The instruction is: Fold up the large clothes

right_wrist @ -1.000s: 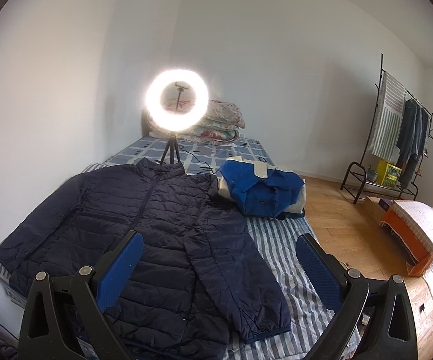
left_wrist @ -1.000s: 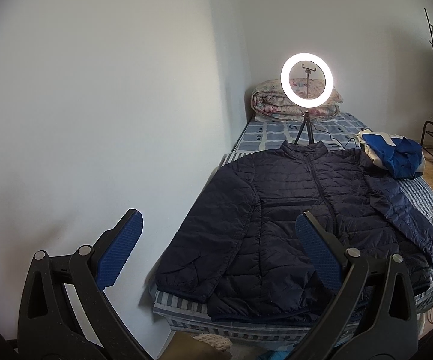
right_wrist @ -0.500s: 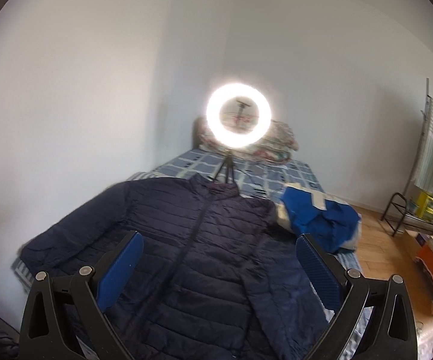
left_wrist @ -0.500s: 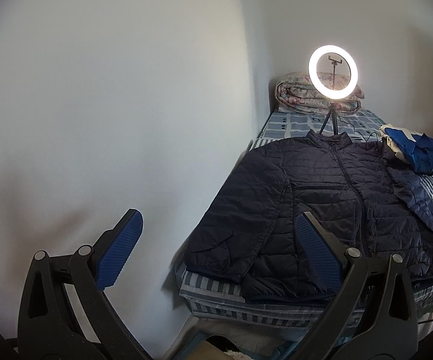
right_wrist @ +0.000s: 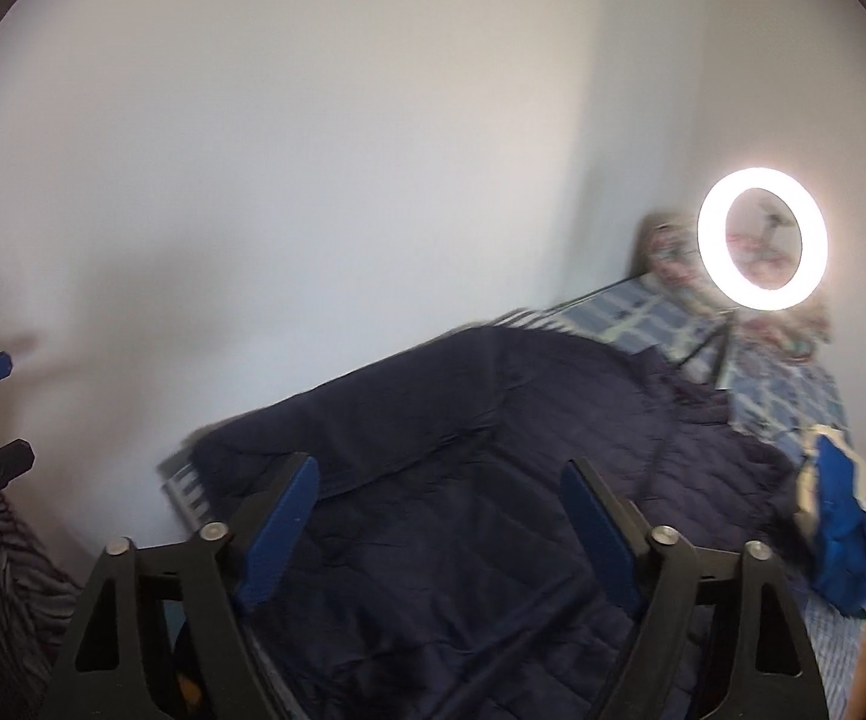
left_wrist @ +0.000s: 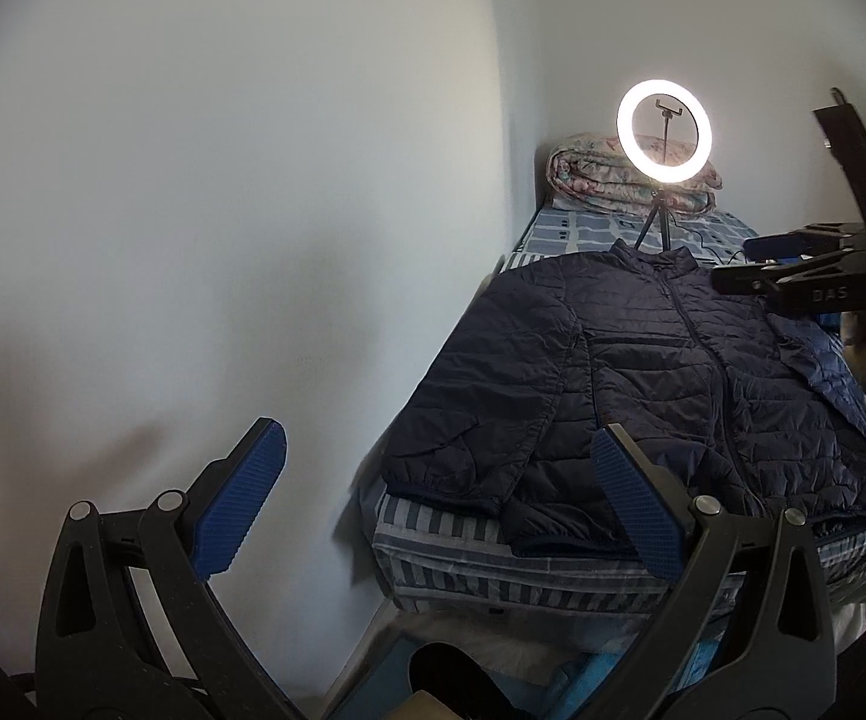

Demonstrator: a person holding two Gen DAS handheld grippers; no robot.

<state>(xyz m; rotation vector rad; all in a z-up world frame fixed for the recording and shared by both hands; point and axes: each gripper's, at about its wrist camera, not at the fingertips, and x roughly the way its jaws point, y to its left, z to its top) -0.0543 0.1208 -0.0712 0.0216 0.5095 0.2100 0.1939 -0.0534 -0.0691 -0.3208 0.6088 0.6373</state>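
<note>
Navy jacket [left_wrist: 661,384] spread flat on the bed [left_wrist: 553,564], front up. Left gripper [left_wrist: 439,504] spread wide, empty, short of the near sleeve. Right gripper [right_wrist: 439,531] above the jacket, jaws just narrowing, nothing between. Best to pinch the sleeve cuff and fold inward.

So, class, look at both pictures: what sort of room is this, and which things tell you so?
Most likely a bedroom in a home. A bed with striped bedding stands against the wall, a folded quilt lies at its far end, and a jacket is spread flat on it. A ring light suggests filming.
</note>
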